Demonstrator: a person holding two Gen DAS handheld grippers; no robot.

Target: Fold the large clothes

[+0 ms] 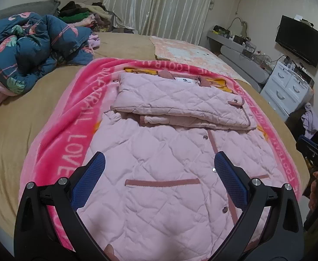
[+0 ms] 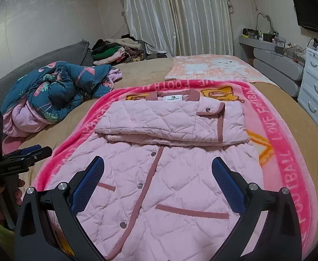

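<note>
A pale pink quilted jacket lies flat on a bright pink blanket on the bed, with both sleeves folded across the chest near the collar. It also shows in the right wrist view. My left gripper is open and empty, above the jacket's lower left part. My right gripper is open and empty, above the jacket's lower right part. The left gripper also shows at the left edge of the right wrist view. The right gripper shows at the right edge of the left wrist view.
A crumpled blue floral duvet lies at the left of the tan bed. A pile of clothes sits at the far end by the curtains. A peach mat lies beyond the blanket. White drawers stand at the right.
</note>
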